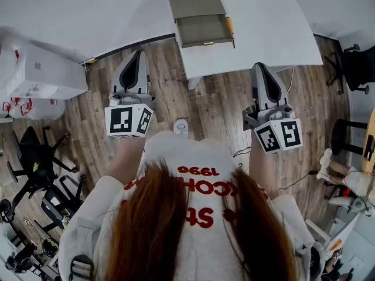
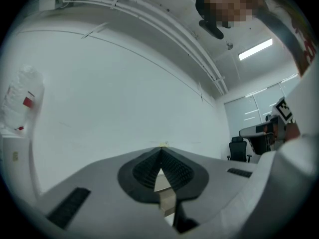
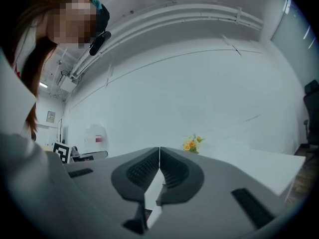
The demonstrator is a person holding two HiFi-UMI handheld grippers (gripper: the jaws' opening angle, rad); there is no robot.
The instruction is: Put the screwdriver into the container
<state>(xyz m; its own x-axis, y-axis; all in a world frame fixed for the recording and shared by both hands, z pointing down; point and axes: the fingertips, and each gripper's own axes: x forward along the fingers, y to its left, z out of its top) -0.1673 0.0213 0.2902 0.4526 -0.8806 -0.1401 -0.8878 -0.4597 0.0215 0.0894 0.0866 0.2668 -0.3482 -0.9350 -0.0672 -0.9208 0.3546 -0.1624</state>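
1. Wood-plank floor (image 1: 217, 107) fills most of the head view, and a pale wall lies behind the jaws in both gripper views.
2. A white rectangular table (image 1: 263, 34) stands at the top of the head view, ahead of the person.
3. The person (image 1: 193, 215) wears a white shirt with red print and has long reddish-brown hair.
4. White wrapped boxes (image 1: 38, 72) sit on the floor at far left.
5. An olive-grey flat box container (image 1: 199, 16) lies on the table near its left edge.
6. The grey left gripper (image 1: 139, 52), with its black-and-white marker cube, is held over the floor left of the table. Its jaws are together at the tips with nothing between them.
7. The matching grey right gripper (image 1: 259, 65) is held over the floor at the table's near edge. Its jaws are likewise closed and empty.
8. An orange-handled screwdriver (image 1: 230, 27) lies on the table just beside the container's right side. It is outside the container and well apart from both grippers.
9. Small yellow-orange flowers (image 3: 192, 143) show far off in the right gripper view.
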